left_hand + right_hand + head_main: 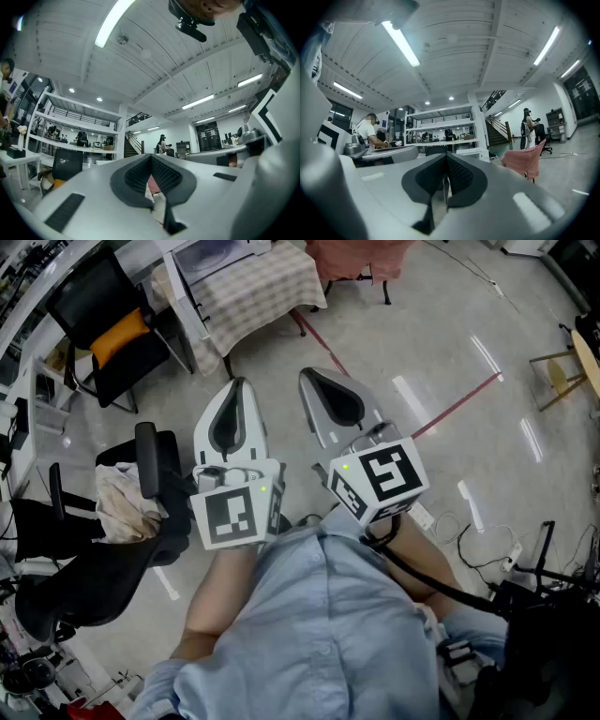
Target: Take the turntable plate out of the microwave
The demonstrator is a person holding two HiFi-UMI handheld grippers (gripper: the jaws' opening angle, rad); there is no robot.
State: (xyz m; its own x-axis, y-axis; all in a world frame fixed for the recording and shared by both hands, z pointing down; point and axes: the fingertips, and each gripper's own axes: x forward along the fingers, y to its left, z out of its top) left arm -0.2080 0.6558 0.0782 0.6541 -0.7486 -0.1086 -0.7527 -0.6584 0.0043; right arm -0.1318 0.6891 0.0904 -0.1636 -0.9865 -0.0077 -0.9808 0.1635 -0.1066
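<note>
No microwave or turntable plate shows in any view. In the head view both grippers are held side by side in front of the person's body, over bare floor. The left gripper (234, 388) has its jaws together with nothing between them; its dark pads meet in the left gripper view (151, 158). My right gripper (313, 379) is shut and empty too, its pads touching in the right gripper view (446, 157). Both point roughly level out into an open room.
A black chair with an orange cushion (114, 334) and a table with a checked cloth (251, 289) stand ahead left. A black office chair with draped cloth (122, 510) is close at left. A pink-covered chair (526, 160) stands ahead right. Cables (480, 542) lie on the floor at right.
</note>
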